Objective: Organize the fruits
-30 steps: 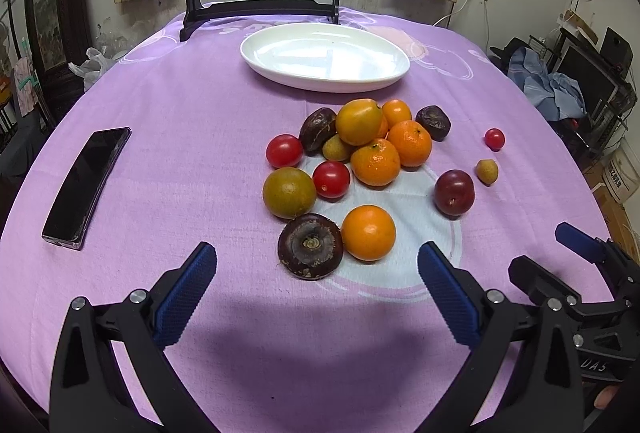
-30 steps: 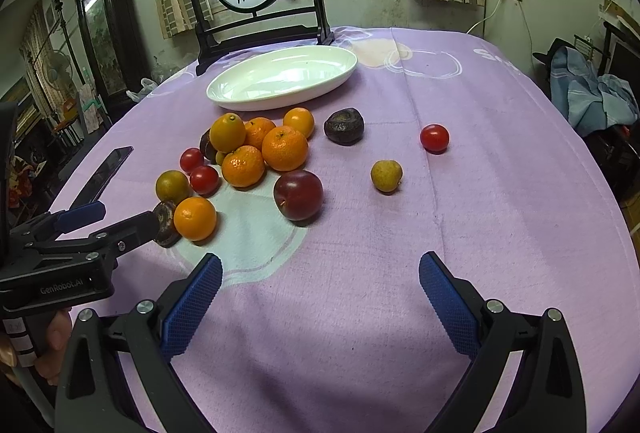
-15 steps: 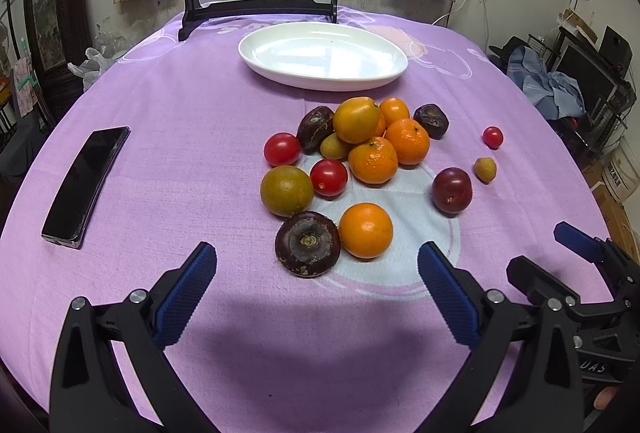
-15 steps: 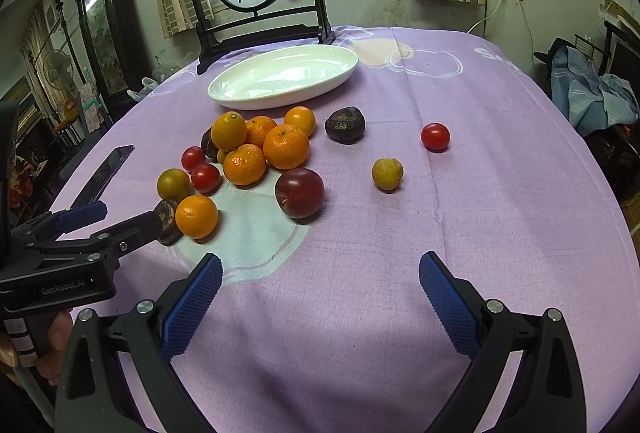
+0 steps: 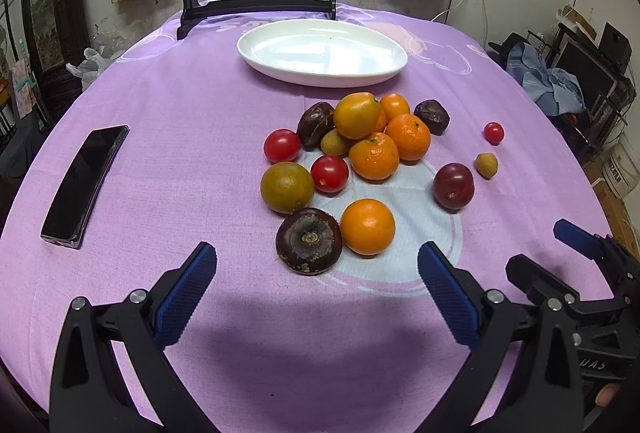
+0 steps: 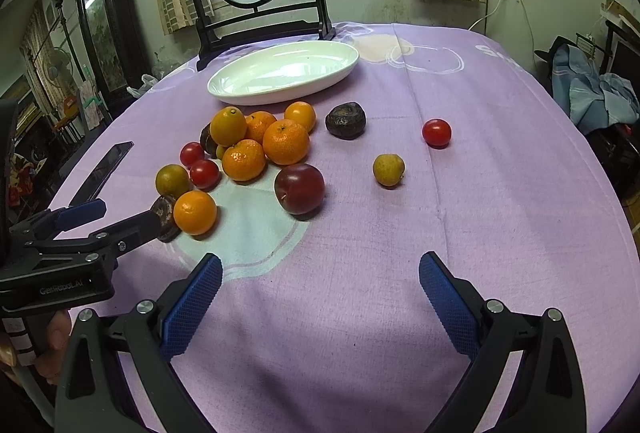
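Left claw (image 5: 316, 269): gaping wide, empty, hovering before the mangosteen (image 5: 309, 241).
Right claw (image 6: 320, 283): spreading wide, holding nothing.
Fruits: sitting piled on the counter (image 5: 168, 137), near the empty plate (image 5: 320, 51).
Handling: likely light, round, rolling; gripping across the middle.

We look low over the surface (image 5: 168, 105) from its near edge, both views facing the window. Our left view sits close before the fruits (image 5: 360, 145); our right stands further right. Both share fruits and plate (image 6: 256, 95).
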Motion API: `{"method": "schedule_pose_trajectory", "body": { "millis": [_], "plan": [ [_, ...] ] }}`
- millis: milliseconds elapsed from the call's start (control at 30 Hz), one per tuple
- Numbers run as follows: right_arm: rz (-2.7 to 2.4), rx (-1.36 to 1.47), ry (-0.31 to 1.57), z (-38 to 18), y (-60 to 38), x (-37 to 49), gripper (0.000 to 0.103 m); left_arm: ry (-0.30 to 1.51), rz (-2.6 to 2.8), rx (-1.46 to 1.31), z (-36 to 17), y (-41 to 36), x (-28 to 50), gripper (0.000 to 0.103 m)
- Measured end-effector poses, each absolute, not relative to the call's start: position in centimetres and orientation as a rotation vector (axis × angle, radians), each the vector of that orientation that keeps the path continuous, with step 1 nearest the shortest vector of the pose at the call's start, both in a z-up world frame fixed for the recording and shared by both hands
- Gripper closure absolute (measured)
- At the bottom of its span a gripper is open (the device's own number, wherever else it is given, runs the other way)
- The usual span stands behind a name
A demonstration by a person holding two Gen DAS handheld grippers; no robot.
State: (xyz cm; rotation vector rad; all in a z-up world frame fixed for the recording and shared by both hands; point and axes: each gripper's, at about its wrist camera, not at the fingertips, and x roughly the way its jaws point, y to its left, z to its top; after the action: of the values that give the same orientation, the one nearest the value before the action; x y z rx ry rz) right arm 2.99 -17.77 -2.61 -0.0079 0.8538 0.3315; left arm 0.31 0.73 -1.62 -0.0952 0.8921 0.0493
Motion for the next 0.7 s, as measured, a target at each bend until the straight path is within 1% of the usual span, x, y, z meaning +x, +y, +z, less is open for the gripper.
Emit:
{"method": "schedule_pose_trajectory", "body": {
  "millis": [100,233,433,500,533,567,633,700],
  "plan": [
    [0.339,-0.003,0.851,-2.9,-17.8,3.1,0.004,0.908,0.035,-0.091,-2.3,1.3,0.3,0.004],
    [0.352,0.010,0.881,-3.9,-17.9,3.4,0.004,0.989,-0.016,-0.106,-4.1,1.8,1.1,0.004],
    [0.374,0.027,0.879,-4.0,-18.6,3.9,0.003,1.010,-0.023,-0.111,-5.4,2.5,2.3,0.005],
    [0.374,0.044,0.888,-4.1,-19.0,4.1,0.003,1.017,-0.022,-0.092,-5.8,2.7,2.8,0.013],
    [0.375,0.058,0.894,-4.2,-19.2,4.2,0.003,1.019,-0.017,-0.080,-5.9,2.7,3.0,0.021],
    [0.382,0.070,0.897,-4.3,-19.3,4.3,0.003,1.012,-0.010,-0.063,-5.9,2.7,3.2,0.024],
    [0.393,0.083,0.900,-4.3,-19.4,4.4,0.003,1.011,-0.003,-0.047,-5.9,2.5,3.7,0.026],
    [0.391,0.073,0.902,-4.3,-19.2,4.5,0.003,1.002,-0.004,-0.037,-5.8,2.1,4.0,0.032]
  ]
}}
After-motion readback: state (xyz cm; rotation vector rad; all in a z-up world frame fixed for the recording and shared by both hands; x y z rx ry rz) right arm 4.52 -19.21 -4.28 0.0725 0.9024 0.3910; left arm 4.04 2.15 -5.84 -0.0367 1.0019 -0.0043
